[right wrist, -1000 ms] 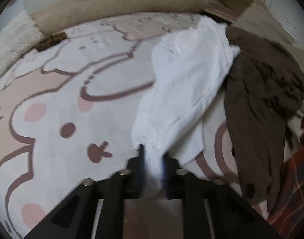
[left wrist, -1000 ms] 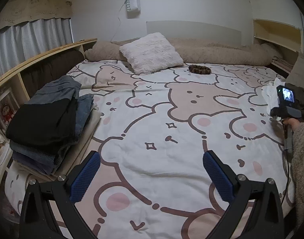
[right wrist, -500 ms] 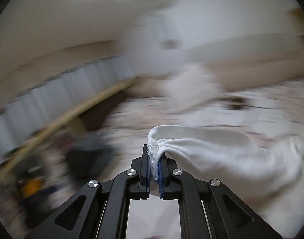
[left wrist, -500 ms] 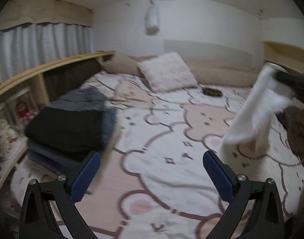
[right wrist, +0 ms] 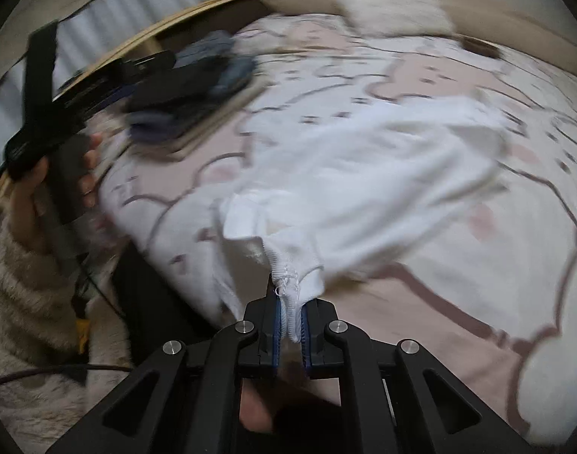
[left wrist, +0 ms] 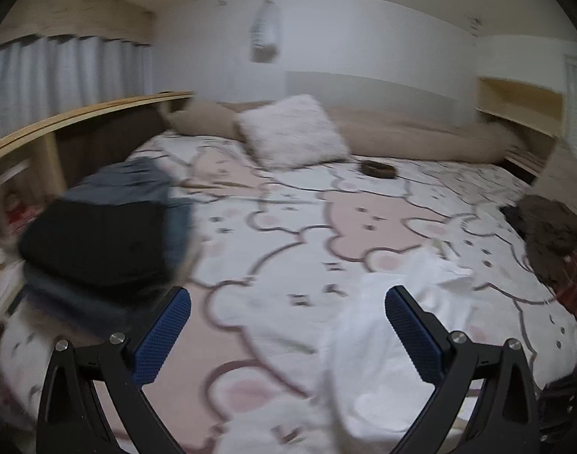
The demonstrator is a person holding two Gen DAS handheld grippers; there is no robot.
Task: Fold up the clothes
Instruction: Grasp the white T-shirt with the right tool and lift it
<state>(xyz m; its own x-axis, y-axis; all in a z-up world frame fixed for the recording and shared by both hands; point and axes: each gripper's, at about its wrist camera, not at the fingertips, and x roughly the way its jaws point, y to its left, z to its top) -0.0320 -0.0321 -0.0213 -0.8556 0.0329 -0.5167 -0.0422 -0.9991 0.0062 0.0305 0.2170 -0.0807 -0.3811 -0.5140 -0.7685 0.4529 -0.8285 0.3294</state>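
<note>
Right jaws clamp white garment [right wrist: 364, 174]; left jaws apart; folded stack [left wrist: 99, 234] left.

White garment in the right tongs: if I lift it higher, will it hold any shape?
Probably not. The white garment lies crumpled and bunches at the hem where the right tongs pinch it, so it looks floppy. It seems thin and light, likely to trail across the bedspread.

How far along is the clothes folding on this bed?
Partly done. A stack of folded dark clothes already sits at the bed's left side. In hand: the right claw grips the edge of a white garment, which lies crumpled on the bedspread, not yet spread or folded. The left claw hangs open and empty. Left: that garment, plus a brown garment heaped at the right edge.
</note>
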